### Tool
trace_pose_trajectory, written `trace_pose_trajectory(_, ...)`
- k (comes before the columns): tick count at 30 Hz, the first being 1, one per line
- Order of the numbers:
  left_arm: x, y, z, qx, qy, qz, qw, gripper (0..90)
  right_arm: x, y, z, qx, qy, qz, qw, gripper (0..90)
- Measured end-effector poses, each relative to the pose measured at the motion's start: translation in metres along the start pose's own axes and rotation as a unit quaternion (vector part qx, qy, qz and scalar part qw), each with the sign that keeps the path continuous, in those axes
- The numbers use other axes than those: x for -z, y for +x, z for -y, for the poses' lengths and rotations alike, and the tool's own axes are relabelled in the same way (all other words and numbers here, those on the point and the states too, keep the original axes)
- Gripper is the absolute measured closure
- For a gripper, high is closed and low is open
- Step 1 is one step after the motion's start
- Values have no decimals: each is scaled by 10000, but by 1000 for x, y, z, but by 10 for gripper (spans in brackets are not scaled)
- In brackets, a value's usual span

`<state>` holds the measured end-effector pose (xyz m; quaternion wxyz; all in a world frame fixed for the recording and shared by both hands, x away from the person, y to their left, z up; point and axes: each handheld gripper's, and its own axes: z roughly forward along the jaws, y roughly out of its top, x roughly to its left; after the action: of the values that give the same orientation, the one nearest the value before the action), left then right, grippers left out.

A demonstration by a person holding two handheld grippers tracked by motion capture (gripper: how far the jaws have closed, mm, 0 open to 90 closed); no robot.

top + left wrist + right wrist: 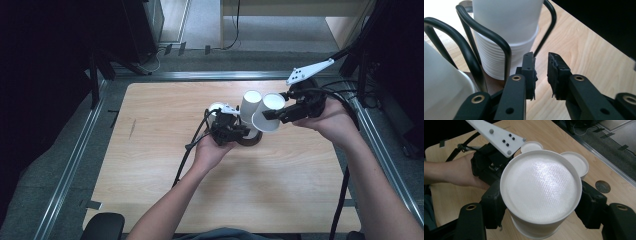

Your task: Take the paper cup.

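The right claw (539, 220) is clamped on a stack of white paper cups (541, 192), one jaw pressed against each side of the stack; the stack is turned bottom-up toward its own camera, so the flat ribbed base faces out; in the high view this stack (268, 114) hangs tilted above the tabletop (150, 165), lifted clear of the wood, toward the far edge and a little right of the middle. The left claw (541, 72) stands narrowly parted with nothing between its pads; its jaws sit just beside a black wire holder (499, 47), close to one of the wire loops, though I cannot tell whether a pad touches it. No earlier picture backs any word on movement, so I say none.

The wire holder stands on a dark round base (250, 140) near the middle of the tabletop; inside its loops stands another stack of white cups (504, 37), upright, its rims showing as fine ridges low down; a second white cup (441, 87) sits at the near left of the left gripper view, beside the wires. In the high view a cup stack (250, 107) rises from the holder, just beside the lifted one.

The left hand (212, 150) reaches in from the near edge, palm under its gripper; the right hand (332, 122) comes from the right edge, wrist bent inward, its grey plate (309, 71) pointing toward the far right corner.
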<state>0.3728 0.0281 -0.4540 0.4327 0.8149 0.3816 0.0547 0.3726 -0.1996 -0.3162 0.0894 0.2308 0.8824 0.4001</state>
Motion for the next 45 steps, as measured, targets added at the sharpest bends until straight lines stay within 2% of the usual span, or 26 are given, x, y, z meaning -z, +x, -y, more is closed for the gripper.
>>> trace_pose_trajectory(3,4,0,2,-77,68,-4,9999,697,-1,2,4,23,1,-23,10000,328)
trace_pose_trajectory(5,8,2,4,-39,132,64,9999,693,-3,7,12,47,9,-60,10000,327)
trace_pose_trajectory(9,21,6,11,-132,153,231,9995,669,-9,13,24,62,54,-205,9998,327)
trace_pose_trajectory(11,23,7,12,-167,174,230,9994,660,-12,15,28,59,83,-226,9997,327)
trace_pose_trajectory(12,28,8,14,-238,203,290,9991,655,-13,17,31,21,93,-257,9996,327)
trace_pose_trajectory(14,30,9,15,-290,232,275,9989,643,-17,18,36,-5,79,-294,9995,327)
trace_pose_trajectory(15,35,10,17,-399,288,325,9983,634,-18,19,38,1,82,-289,9995,327)
trace_pose_trajectory(17,37,10,19,-434,277,346,9981,625,-20,21,40,-3,113,-302,9995,327)
trace_pose_trajectory(18,40,11,20,-421,301,419,9978,593,-22,22,42,20,112,-307,9995,327)
trace_pose_trajectory(21,49,9,23,-654,310,477,9962,503,-28,24,49,82,78,-421,9990,327)
trace_pose_trajectory(25,57,7,27,-731,299,694,9945,454,-34,26,55,65,121,-462,9988,327)
trace_pose_trajectory(30,63,9,34,-1019,458,825,9903,418,-42,29,62,121,149,-533,9984,327)
trace_pose_trajectory(31,65,11,37,-1027,427,912,9896,405,-48,31,66,106,145,-586,9981,327)
trace_pose_trajectory(32,65,11,37,-1027,427,912,9896,403,-48,31,66,106,145,-586,9981,327)
trace_pose_trajectory(33,68,14,40,-996,372,1025,9890,402,-53,32,69,106,146,-650,9977,327)
trace_pose_trajectory(36,69,16,42,-1035,346,1106,9879,390,-59,34,71,151,163,-698,9973,326)
trace_pose_trajectory(40,70,18,46,-1088,360,1154,9867,375,-70,37,77,94,143,-827,9964,327)
trace_pose_trajectory(45,70,24,49,-1028,336,1301,9856,378,-85,43,81,177,161,-944,9953,327)
